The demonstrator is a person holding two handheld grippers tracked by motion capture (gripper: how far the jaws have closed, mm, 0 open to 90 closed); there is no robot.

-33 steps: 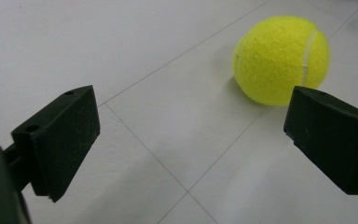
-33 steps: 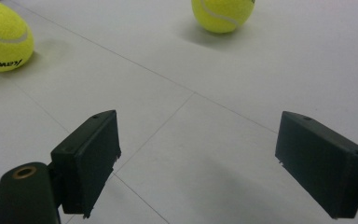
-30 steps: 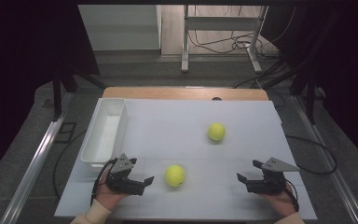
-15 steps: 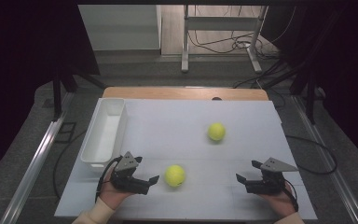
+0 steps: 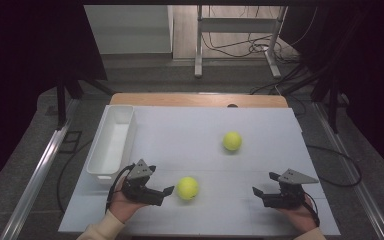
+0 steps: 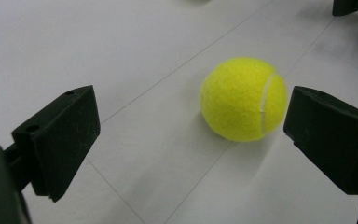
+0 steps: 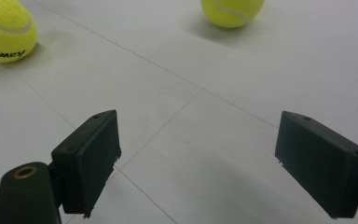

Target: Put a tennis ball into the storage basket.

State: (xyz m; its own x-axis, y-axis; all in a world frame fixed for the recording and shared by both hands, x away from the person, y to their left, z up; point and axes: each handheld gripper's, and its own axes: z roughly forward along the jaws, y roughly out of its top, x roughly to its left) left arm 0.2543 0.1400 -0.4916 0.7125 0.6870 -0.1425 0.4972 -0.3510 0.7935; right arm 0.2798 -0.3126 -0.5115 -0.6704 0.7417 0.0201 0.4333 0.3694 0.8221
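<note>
We see a white, flat-topped counter (image 5: 200, 135) with a wooden strip along its far edge, and on it two fuzzy yellow-green tennis balls and a long white rectangular plastic bin (image 5: 112, 142) standing along the left side. The nearer tennis ball (image 5: 187, 188) lies toward the near edge, a little left of the middle; the farther tennis ball (image 5: 232, 141) sits well apart from it, to the right and deeper into the counter. The left tool (image 5: 162, 192) — black, with a grey three-cornered plate on top, held in the person's left hand (image 5: 122, 205) — lies low at the near left, its jaws spread wide and pointing right at the nearer ball. In the left gripper view that ball (image 6: 243, 99) rests on the counter ahead of the jaws, close beside the right-hand jaw but touching neither. The right tool (image 5: 258, 191) sits at the near right in the person's right hand (image 5: 295, 212), aimed leftward, its jaws also wide apart with nothing between them. In the right gripper view we find bare counter between the jaws, the nearer ball (image 7: 4, 30) at the upper left with dark lettering on it — too partial to read — and the farther ball (image 7: 231, 11) at the top edge.
</note>
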